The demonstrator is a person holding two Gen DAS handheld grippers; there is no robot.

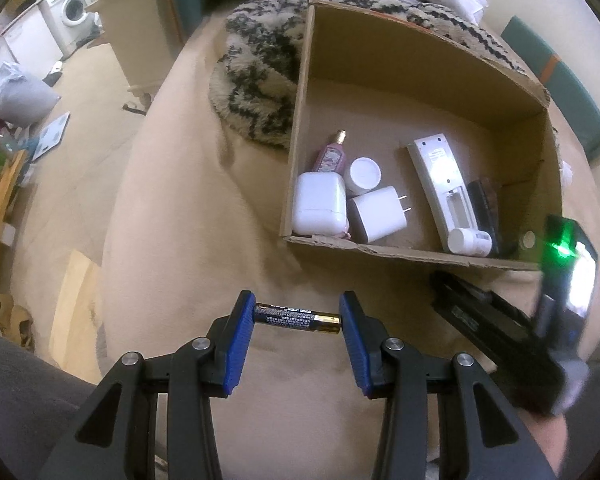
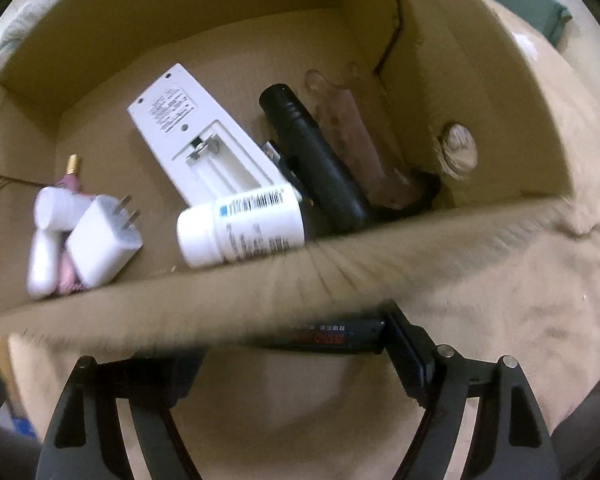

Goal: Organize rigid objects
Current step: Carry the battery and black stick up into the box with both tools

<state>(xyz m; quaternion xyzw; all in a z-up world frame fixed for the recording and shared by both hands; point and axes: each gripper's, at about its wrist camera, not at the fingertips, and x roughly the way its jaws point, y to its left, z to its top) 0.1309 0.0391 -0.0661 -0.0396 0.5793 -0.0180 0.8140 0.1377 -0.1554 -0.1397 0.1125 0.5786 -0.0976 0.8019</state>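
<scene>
Left gripper clamps a battery endwise, cardboard box at one o'clock. Right gripper wide; whether it grips the dark bar between its pads is unclear.

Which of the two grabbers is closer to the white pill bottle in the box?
Right. The right gripper is just outside the cardboard box's near wall, right below the white pill bottle. The left gripper, clamping a battery, sits farther back and to the side.

Motion blur smears the right gripper's left finger.
</scene>
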